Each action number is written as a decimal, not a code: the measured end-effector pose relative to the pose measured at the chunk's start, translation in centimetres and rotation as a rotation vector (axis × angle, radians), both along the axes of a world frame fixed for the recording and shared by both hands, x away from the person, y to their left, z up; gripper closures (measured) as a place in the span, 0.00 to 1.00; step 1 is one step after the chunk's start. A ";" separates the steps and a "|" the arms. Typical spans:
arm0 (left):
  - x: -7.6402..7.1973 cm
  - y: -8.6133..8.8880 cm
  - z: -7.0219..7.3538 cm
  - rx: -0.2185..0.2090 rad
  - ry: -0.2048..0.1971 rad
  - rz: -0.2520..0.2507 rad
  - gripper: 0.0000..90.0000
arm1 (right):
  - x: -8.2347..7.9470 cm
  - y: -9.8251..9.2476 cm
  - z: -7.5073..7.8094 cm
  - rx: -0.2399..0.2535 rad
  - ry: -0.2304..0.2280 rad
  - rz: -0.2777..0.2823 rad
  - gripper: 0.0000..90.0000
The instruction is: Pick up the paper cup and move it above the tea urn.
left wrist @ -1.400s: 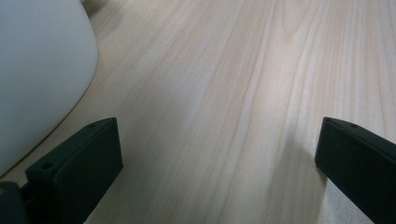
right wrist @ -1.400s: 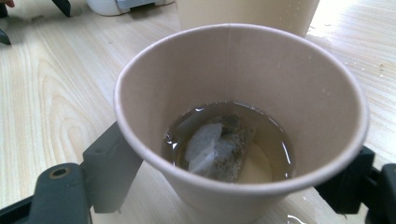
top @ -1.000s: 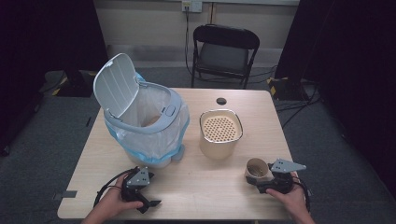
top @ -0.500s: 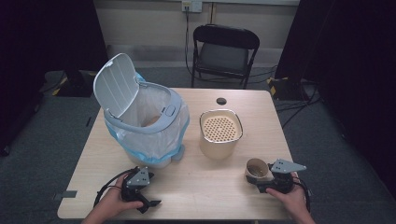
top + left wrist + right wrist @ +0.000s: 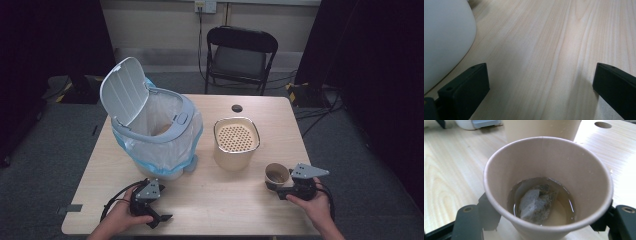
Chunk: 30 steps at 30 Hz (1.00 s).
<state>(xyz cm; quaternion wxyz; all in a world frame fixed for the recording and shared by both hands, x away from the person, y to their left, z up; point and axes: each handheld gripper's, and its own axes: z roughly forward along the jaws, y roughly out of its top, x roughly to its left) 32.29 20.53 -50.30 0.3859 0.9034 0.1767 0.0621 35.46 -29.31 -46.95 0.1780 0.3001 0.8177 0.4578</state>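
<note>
Near front-right corner of tabletop (image 5: 235,200): paper cup (image 5: 276,176) stood upright, just inside the right edge, with the right gripper (image 5: 292,187) at it.

Cup contents: shallow brownish liquid and a spent tea bag (image 5: 535,202) lying on the bottom, seen in the right gripper view.

Right gripper state: jaws stood either side of the cup's lower wall (image 5: 544,167), one left, one right. Looked closed on it; contact itself was hidden behind the cup body, so the hold is a judgement.

Left gripper (image 5: 150,207) state: jaws spread wide, nothing between them, bare wood under them in the left gripper view (image 5: 541,75). Rested near the front edge, left of centre, just in front of the bin's base (image 5: 444,37).

Strainer pot (image 5: 236,142): beige, perforated insert on top, standing mid-tabletop. It lay beyond the cup and toward the left from the right hand, near but not touching.

Bin (image 5: 155,135): lid up, liner open, on the left half of the tabletop, well apart from the cup.

Key relation: cup's axis vertical; the pot's mouth lay up and inward from the cup, between cup and bin. Right hand was clearly the nearer.

Next move, judged: lift cup, carry it inward over the perforated insert, tip to drain. Liquid could slop if tilted early.
</note>
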 end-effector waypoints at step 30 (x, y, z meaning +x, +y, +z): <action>0.0 0.0 0.0 0.000 0.000 0.000 0.00 | 5.8 -0.9 2.3 -0.049 -0.001 -0.053 0.32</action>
